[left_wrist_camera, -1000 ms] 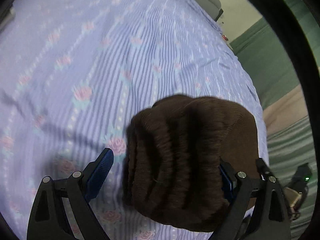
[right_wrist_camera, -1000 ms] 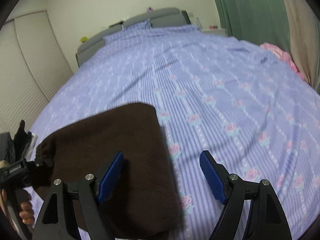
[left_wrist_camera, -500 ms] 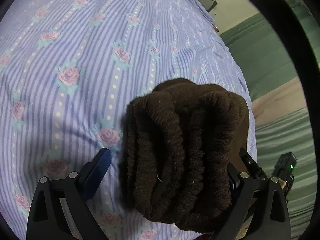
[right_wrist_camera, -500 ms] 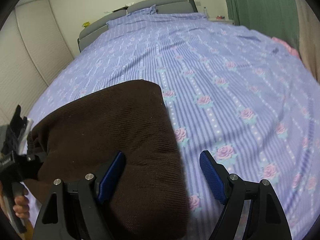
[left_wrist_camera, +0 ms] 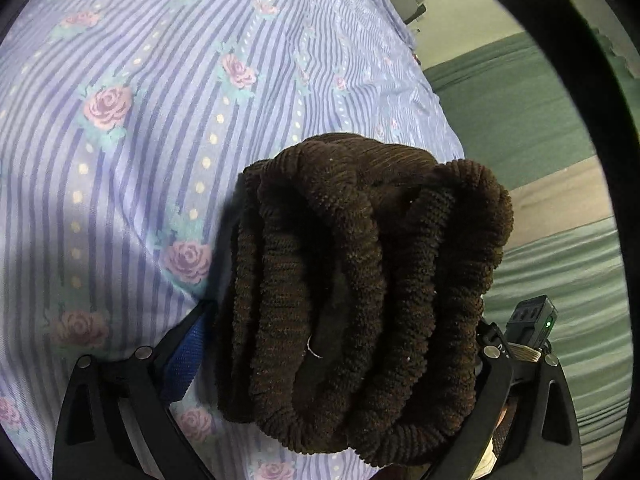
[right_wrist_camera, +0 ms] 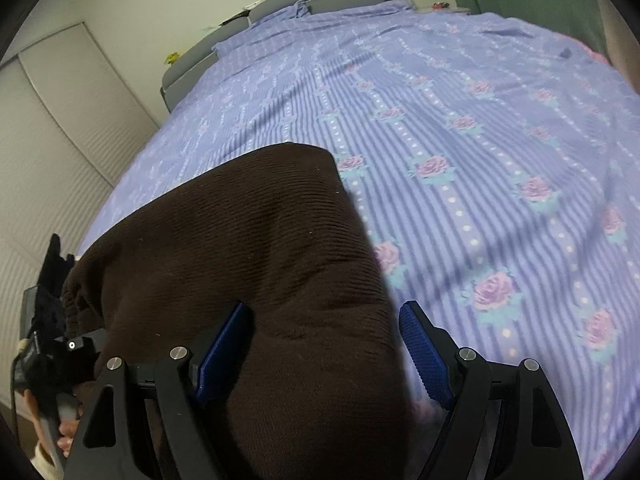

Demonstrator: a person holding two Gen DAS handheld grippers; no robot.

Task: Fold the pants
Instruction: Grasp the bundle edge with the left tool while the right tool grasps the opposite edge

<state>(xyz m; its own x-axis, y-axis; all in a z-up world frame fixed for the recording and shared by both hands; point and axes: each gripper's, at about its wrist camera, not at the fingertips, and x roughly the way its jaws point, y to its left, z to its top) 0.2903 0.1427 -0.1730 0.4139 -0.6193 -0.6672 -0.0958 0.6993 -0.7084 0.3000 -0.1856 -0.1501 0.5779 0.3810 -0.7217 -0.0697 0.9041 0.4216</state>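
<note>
Evidently soft and thick, the brown ribbed pants point(left_wrist_camera: 360, 292) lie folded on the bed point(right_wrist_camera: 460, 128). Left gripper point(left_wrist_camera: 336, 364): jaws bracketing the stacked fold edges; whether they clamp them cannot be told. Right gripper point(right_wrist_camera: 324, 348): jaws spread over the bundle's corner. Best gripped across all layers. Headboard point(right_wrist_camera: 280, 4) behind.

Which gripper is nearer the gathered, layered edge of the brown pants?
Left. The left gripper has its jaws around the pants' layered edge; the right gripper straddles the opposite folded side, jaws open.
</note>
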